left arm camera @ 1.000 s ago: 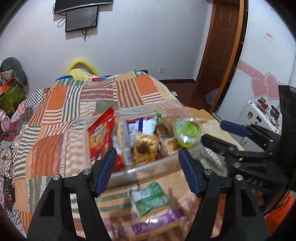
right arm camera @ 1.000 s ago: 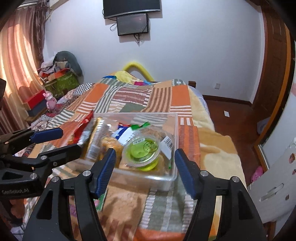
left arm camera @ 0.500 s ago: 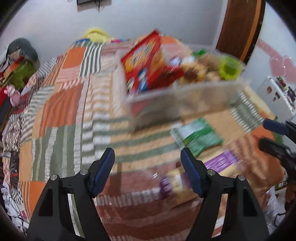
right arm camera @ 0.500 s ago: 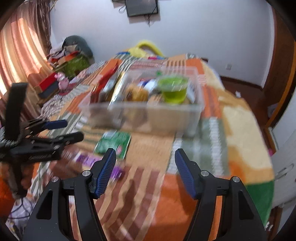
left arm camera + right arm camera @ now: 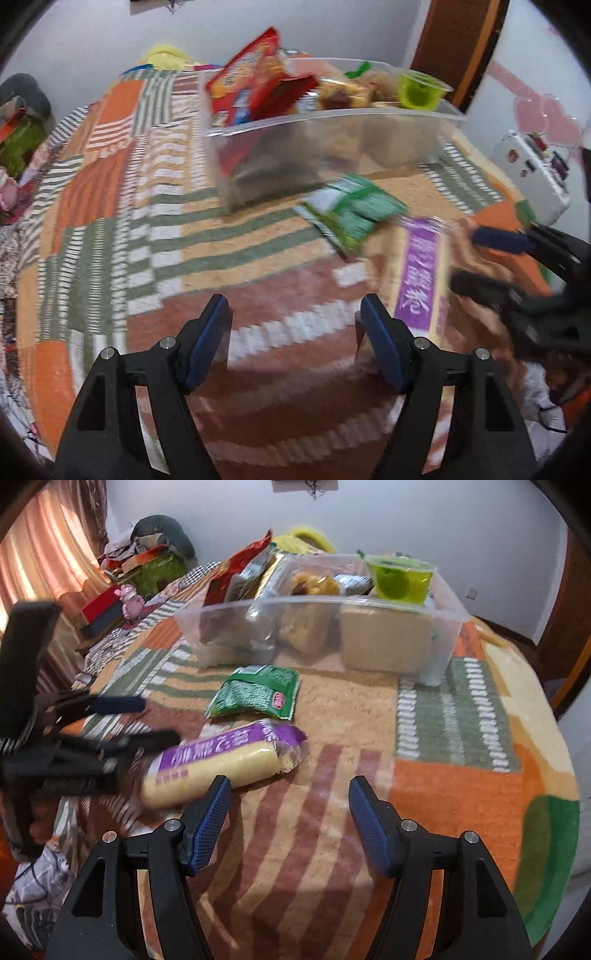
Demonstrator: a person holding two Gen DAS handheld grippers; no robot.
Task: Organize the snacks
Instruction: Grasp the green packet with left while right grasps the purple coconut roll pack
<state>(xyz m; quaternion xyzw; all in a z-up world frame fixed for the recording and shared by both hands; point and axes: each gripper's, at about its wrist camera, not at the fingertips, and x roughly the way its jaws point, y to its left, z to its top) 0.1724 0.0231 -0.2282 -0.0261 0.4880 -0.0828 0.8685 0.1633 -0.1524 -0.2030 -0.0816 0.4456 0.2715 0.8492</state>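
Note:
A clear plastic bin (image 5: 441, 627) (image 5: 258, 155) full of snacks stands on the patchwork blanket, with a red bag (image 5: 247, 81) and a green jelly cup (image 5: 400, 578) on top. A green packet (image 5: 256, 694) (image 5: 351, 214) and a purple-labelled yellow roll (image 5: 221, 762) (image 5: 419, 273) lie on the blanket in front of it. My left gripper (image 5: 295, 336) is open and empty, left of the roll. My right gripper (image 5: 290, 816) is open and empty, just right of the roll's near end. Each gripper shows in the other's view, the left one (image 5: 129, 720) and the right one (image 5: 491, 258).
The blanket (image 5: 458, 720) covers a bed that drops off to the right, toward a wooden door (image 5: 458, 44). Clutter and a curtain (image 5: 48, 554) stand on the far left. A white box (image 5: 535, 166) sits beside the bed.
Both grippers have dropped from above the bin and pulled back to low over the blanket in front of it. The two loose snacks now lie between them.

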